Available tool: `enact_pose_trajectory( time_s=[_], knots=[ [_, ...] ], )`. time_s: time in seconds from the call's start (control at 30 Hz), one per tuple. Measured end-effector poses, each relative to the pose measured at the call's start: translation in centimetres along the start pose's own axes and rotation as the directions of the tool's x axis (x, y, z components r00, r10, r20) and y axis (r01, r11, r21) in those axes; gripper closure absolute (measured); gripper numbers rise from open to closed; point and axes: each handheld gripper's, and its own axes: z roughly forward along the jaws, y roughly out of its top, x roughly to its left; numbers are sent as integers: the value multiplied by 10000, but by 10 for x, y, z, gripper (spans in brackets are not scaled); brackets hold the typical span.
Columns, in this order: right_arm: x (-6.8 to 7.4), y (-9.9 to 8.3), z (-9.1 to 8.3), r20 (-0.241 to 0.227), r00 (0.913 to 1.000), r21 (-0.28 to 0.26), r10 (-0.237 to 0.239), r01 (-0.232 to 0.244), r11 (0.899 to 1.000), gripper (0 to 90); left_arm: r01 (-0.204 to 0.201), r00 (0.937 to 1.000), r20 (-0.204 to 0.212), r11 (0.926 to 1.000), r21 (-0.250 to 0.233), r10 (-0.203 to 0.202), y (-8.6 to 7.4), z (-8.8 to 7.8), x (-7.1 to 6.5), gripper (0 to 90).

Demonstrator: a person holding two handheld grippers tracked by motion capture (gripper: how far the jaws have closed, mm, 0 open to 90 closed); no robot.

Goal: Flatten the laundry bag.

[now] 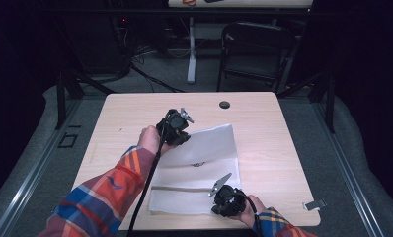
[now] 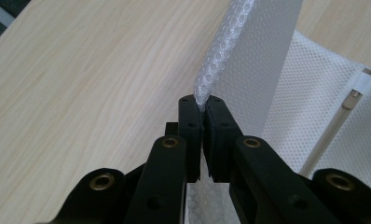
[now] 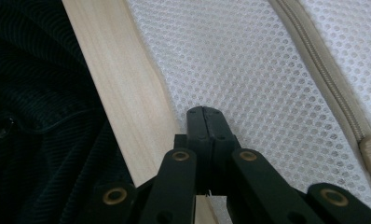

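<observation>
We see a white mesh laundry bag (image 1: 199, 168) lying on the wooden worktop (image 1: 263, 123), its zipper (image 3: 314, 60) running across the near part. The left gripper (image 2: 201, 106) has its fingers (image 2: 189, 126) pressed together on the bag's far left edge, lifting it clear of the worktop. The right gripper (image 3: 203, 112) rests at the near right edge, fingers closed over the mesh.

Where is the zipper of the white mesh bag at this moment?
In the high view, the zipper runs across the near part of the white mesh bag, just left of the right gripper. In the right gripper view it runs down the right side.
</observation>
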Motion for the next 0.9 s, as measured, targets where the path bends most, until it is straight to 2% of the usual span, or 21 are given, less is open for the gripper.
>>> enact_pose_trajectory(
  time_s=[0.13,0.27,0.37,0.43,0.5,0.57,0.63,0.7,0.9],
  knots=[
    [0,-1,0,-141,9999,80,-22,23,10000,900,34,10000,73,10000,23,-34,3,0,5,862],
    [1,-1,0,-227,9997,87,-23,25,10000,900,267,9995,184,9996,-30,-267,6,1,10,862],
    [3,-3,1,-369,9993,-37,71,-72,10000,900,309,9995,26,9995,-50,-309,9,2,12,862],
    [3,-2,-1,-320,9995,190,-82,88,9998,900,228,9997,30,9997,10,-228,11,4,14,862],
    [2,-3,0,-472,9989,57,19,-16,10000,900,95,9999,-88,9999,96,-94,14,7,15,862],
    [1,-2,-1,-415,9991,215,-126,135,9997,900,53,9998,-201,9999,148,-50,18,10,18,862],
    [1,-3,-1,-433,9990,149,-64,71,9999,900,112,9997,-207,9999,91,-110,22,13,21,860],
    [1,-3,-1,-421,9991,178,-106,113,9998,900,170,9999,-22,9998,-89,-171,26,16,23,855],
    [1,-3,-1,-432,9990,196,-89,97,9998,900,354,9986,-385,9994,9,-354,39,28,24,850]
  ],
)
